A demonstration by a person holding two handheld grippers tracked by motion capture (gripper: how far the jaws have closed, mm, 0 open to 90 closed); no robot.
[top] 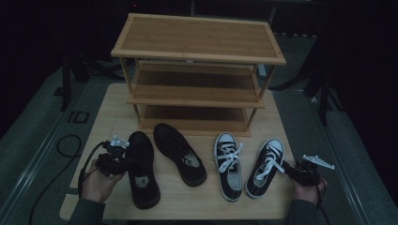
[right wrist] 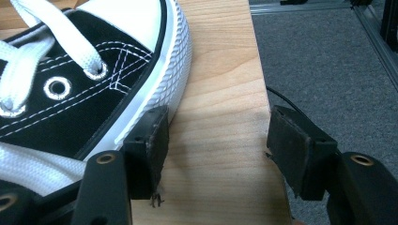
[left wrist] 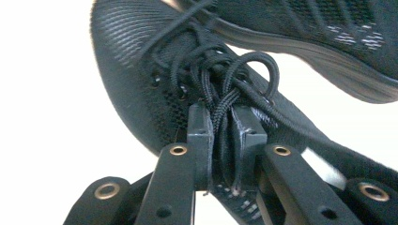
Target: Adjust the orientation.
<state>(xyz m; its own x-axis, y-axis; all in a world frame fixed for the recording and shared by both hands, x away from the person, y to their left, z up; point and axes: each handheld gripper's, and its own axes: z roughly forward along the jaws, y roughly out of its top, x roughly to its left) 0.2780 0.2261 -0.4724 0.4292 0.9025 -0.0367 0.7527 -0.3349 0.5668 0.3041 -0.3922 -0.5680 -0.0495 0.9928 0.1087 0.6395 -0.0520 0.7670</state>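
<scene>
Black laces (left wrist: 220,108) pinched in left gripper (left wrist: 220,140) jaws (right gripper (right wrist: 218,145) gapes).

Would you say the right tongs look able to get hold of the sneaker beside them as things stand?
Probably yes: the right tongs are open at the sneaker with one jaw against its sole and only bare table between the jaws.

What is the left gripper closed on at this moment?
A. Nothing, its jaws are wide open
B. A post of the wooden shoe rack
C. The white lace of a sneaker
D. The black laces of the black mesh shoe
D: in the left gripper view, the left gripper has its jaws pressed together on the black laces of the black mesh shoe.
</scene>
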